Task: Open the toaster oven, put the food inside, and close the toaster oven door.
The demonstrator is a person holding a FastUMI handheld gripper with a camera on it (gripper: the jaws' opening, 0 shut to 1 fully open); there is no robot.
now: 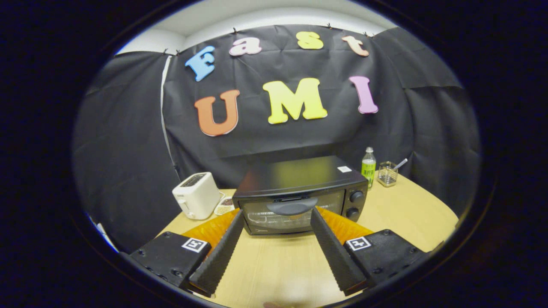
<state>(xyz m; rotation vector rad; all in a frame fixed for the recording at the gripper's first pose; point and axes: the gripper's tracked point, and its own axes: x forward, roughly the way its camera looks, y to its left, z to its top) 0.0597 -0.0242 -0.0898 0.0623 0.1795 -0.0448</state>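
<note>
The table (398,209) carries the toaster oven (299,194), its door (293,214) shut, fitting either the start or the end of the job; whether food lies behind the glass cannot be told. The gripper (277,216) spreads wide and holds nothing, the door handle (292,207) just beyond its fingertips. Any grasp there should meet the handle squarely, centred between both fingers.

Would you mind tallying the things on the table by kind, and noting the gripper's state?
Toaster oven: 1, door closed
Pop-up toaster: 1
Green bottle: 1
Wire basket: 1
Total: 4
Gripper: fingers open, holding nothing.
</note>
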